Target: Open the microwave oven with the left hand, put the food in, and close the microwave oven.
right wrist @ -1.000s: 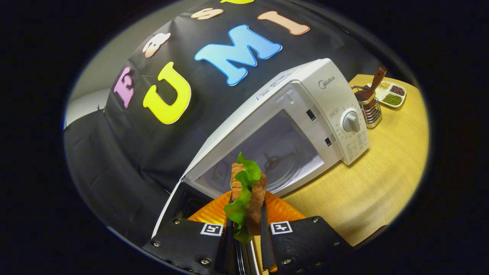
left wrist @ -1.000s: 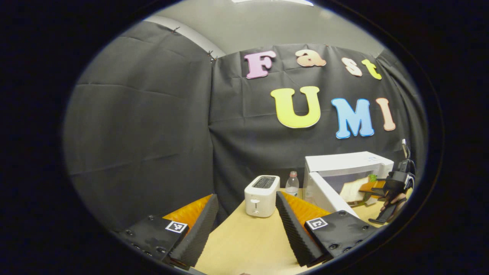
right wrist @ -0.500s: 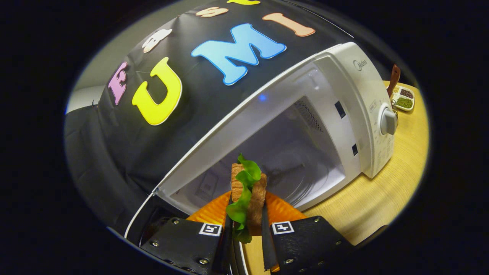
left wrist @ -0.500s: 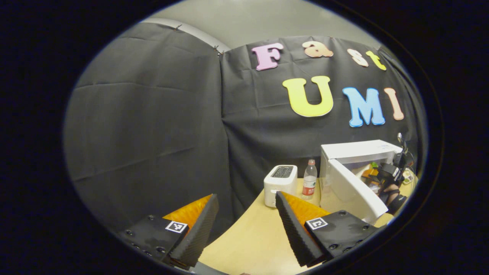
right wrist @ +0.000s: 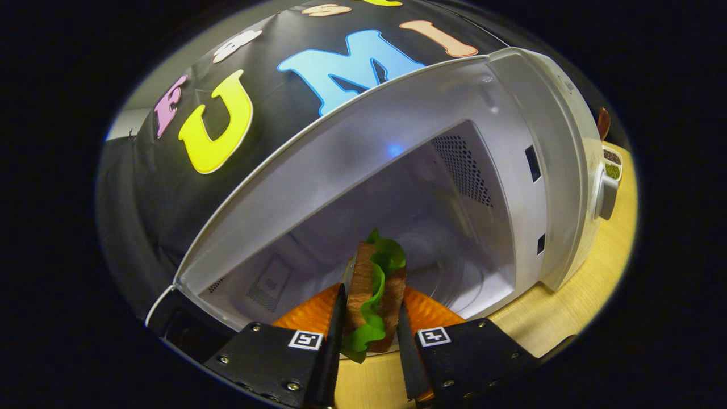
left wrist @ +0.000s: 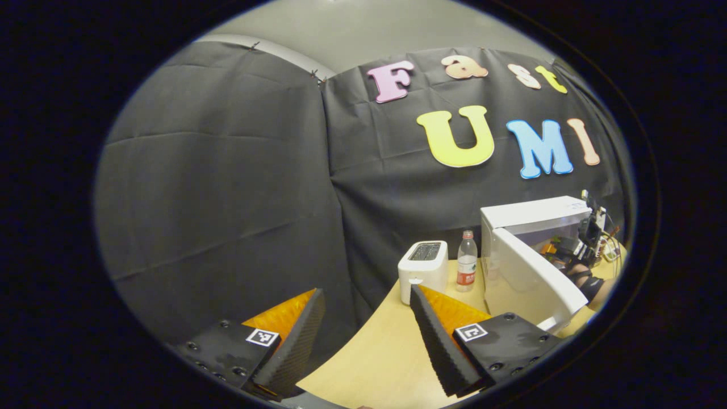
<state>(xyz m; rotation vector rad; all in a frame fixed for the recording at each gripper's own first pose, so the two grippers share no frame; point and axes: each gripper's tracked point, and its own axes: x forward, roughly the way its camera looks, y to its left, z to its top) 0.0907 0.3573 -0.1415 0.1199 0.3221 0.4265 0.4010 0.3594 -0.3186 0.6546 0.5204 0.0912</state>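
R gripper (right wrist: 370,341) clamps the brown-bread sandwich w/ green lettuce (right wrist: 375,298), held on edge at the mouth of the white microwave oven (right wrist: 511,142); door (left wrist: 537,275) swung open. L gripper (left wrist: 363,335) spread wide, empty, over the light wooden table (left wrist: 375,352).

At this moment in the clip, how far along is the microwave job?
Opening is done: the microwave door stands swung out. In hand: the right gripper is shut on the sandwich at the mouth of the microwave cavity, not yet set down. The left gripper is open and empty, away from the door. Left: release the food, close the door.
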